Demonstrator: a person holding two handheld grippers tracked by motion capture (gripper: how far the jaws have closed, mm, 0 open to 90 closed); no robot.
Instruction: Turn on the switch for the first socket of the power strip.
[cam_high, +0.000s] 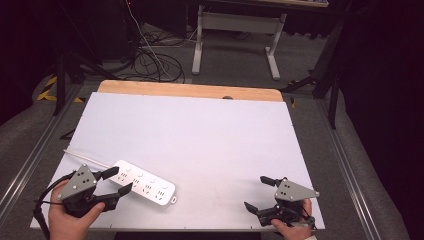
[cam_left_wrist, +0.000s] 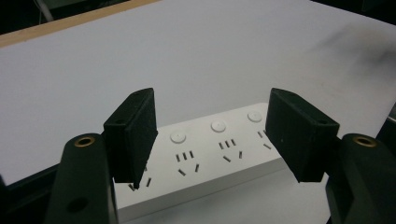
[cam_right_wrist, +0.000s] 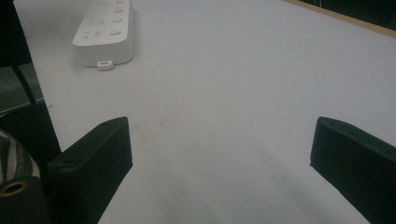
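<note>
High view has the white power strip (cam_high: 144, 184) lying flat on the white desk (cam_high: 200, 135), down in the near-left part, close to the front edge. Its long axis runs diagonally: the far-left end points toward the desk's left edge, where a thin white cord (cam_high: 85, 158) carries on in the same line, and the near-right end, with a little tab sticking out, points toward the front-middle of the desk. Socket face is up, with a row of round buttons along the far side and the slot groups beneath them. The left tool (cam_high: 115, 182) sits right at the cord end of the strip with its jaws spread apart, one either side of the strip's width and not clamping anything. From the left gripper view the strip (cam_left_wrist: 210, 158) runs crosswise behind the two black pads, with a wide gap between them; I can't tell if either pad is actually touching the casing. The right tool (cam_high: 257, 193) is well apart from the strip, over bare desk near the front-right corner, jaws also wide apart with nothing between them. In the right gripper view the strip (cam_right_wrist: 105, 32) shows up far off at top left, tab end facing the camera.
</note>
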